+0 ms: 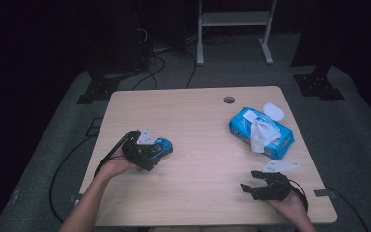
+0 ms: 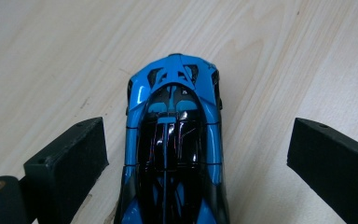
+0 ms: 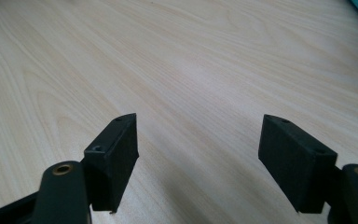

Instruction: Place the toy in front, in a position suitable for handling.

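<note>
Right gripper [image 1: 254, 186] idle at the near right edge, jaws wide over bare table [image 3: 205, 56].
At near left, the left gripper [image 2: 196, 154] straddles the blue toy car [image 2: 173, 140] on the wood, jaws spread, not yet gripping; the grasp and everything after remain.

A glossy blue toy car [image 2: 173, 144] with a black roof and black vents sits upright on its wheels on the left part of the pale wooden worktop [image 1: 203, 121]. It lies between the spread jaws of the left tongs [image 2: 198, 161], touching neither.
</note>
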Tool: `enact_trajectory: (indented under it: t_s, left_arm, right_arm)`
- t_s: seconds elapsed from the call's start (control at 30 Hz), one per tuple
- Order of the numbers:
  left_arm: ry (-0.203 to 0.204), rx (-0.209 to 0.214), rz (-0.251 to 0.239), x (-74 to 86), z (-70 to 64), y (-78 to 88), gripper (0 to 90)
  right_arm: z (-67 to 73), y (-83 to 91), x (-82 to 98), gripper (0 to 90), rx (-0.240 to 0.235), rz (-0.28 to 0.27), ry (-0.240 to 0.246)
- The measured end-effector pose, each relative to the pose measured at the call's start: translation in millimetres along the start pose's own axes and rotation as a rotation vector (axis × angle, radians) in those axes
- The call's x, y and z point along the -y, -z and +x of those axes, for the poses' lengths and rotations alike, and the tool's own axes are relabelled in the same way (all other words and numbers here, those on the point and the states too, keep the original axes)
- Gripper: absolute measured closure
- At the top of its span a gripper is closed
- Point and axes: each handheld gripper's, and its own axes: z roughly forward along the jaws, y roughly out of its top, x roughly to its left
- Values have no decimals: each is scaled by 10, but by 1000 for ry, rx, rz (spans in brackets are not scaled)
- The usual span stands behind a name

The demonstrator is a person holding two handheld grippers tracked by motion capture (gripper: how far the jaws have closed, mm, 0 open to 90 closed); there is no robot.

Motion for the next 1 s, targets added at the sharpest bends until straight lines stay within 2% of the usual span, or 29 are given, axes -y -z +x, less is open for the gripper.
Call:
enact_trajectory:
  t_s: [0.1, 0.2, 0.33, 0.43, 0.63, 0.73, 0.83, 0.9, 1.0]
  left_arm:
    - [5, 19, 43, -25, 66, -70, 43]
    - [20, 30, 62, -34, 123, -124, 48]
    - [22, 25, 121, -49, 189, -203, 47]
    - [27, 23, 133, -45, 203, -242, 49]
    - [36, 42, 195, -19, 202, -373, 56]
    - [55, 62, 194, -31, 204, -399, 61]
    - [64, 67, 196, -55, 209, -388, 147]
    - [97, 72, 238, -78, 239, -395, 147]
    - [118, 103, 271, -105, 262, -396, 190]
  right_arm:
    - [5, 5, -2, 275, -2, 2, 6]
    - [9, 9, -5, 275, -5, 2, 6]
    - [12, 2, -8, 275, -9, 9, 6]
    - [16, 4, -11, 275, -10, 7, 13]
    - [8, 13, -7, 275, -11, 6, 17]
    - [10, 14, -7, 276, -12, 3, 14]
    - [17, 2, -6, 275, -13, 13, 13]
    - [22, 2, -8, 276, -13, 11, 17]
    - [22, 9, -11, 276, -12, 9, 21]
